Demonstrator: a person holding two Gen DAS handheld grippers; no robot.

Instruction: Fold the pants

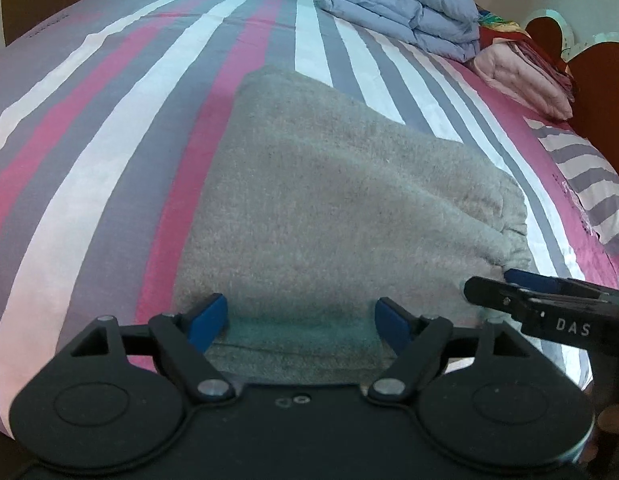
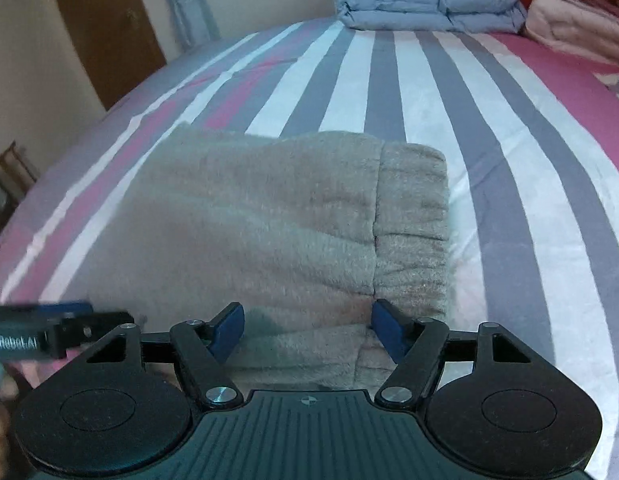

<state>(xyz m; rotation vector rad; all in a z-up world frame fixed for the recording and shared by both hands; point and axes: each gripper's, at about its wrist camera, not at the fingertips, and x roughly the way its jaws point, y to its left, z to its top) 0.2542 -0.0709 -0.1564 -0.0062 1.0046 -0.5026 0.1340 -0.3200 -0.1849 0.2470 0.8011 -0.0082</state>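
Note:
The grey fleece pants point(image 1: 341, 208) lie folded into a thick stack on the striped bedspread point(image 1: 109, 152). My left gripper point(image 1: 303, 320) is open, its blue pads either side of the stack's near edge. My right gripper point(image 2: 307, 326) is open too, over the near edge by the elastic waistband point(image 2: 411, 232) of the pants point(image 2: 249, 224). The right gripper also shows in the left wrist view point(image 1: 549, 304) at the pants' right corner. The left gripper shows in the right wrist view point(image 2: 57, 332) at far left.
A folded blue duvet point(image 1: 401, 8) and pink and red bedding point(image 1: 525, 76) are stacked at the bed's far right, by a brown headboard point(image 1: 597, 92). A striped pillow point(image 1: 581, 176) lies on the right. A brown door point(image 2: 101, 28) stands beyond the bed on the left.

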